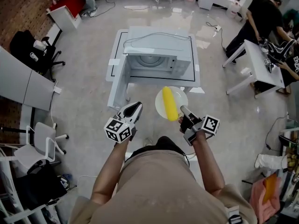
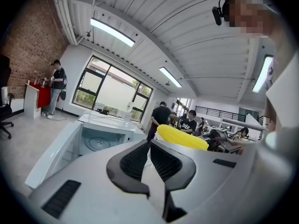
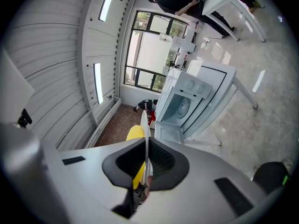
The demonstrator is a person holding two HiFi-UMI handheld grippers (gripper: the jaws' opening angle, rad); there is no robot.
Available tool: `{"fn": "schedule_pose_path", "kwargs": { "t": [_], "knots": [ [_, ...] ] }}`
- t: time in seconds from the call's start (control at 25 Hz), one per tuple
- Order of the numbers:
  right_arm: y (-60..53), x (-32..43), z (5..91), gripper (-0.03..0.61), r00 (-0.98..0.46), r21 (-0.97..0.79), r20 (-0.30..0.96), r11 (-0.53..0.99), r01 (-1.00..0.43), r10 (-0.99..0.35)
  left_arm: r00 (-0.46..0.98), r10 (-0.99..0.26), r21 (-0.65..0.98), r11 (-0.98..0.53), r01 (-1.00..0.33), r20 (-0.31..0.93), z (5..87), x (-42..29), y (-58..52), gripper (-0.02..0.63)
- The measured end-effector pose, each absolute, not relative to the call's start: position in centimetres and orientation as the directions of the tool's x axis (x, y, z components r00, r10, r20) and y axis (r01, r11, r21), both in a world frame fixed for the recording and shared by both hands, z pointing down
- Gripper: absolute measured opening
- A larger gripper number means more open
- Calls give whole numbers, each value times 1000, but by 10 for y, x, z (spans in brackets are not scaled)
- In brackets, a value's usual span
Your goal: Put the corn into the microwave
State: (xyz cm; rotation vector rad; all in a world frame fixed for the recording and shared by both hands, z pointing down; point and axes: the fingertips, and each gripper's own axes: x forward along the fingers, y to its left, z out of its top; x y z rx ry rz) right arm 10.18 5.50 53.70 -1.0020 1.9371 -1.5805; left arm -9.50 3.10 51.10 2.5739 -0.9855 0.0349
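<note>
A yellow corn cob lies on a round white plate held in the air in front of the white microwave. The microwave's door hangs open to the left, and the glass turntable shows inside. My right gripper is shut on the plate's near rim. In the right gripper view the thin plate edge runs between the pads, with the corn beside it. My left gripper is shut and holds nothing, just left of the plate. Beyond its tips the left gripper view shows the corn.
The microwave stands on a low white table with a cable across its top. People work at a white desk on the right. Office chairs stand on the left, and a red cabinet stands at the far left.
</note>
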Motion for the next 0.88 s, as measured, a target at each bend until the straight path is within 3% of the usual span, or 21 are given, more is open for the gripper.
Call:
{"fn": "schedule_pose_path", "kwargs": {
  "t": [0.44, 0.88],
  "knots": [
    [17, 95, 535, 17, -659, -965, 125, 64, -255, -741, 747, -640, 352, -667, -656, 180, 507, -99, -12, 8],
    [-37, 108, 541, 17, -696, -965, 133, 67, -253, -705, 704, -666, 241, -662, -710, 244, 501, -87, -46, 8]
  ]
}}
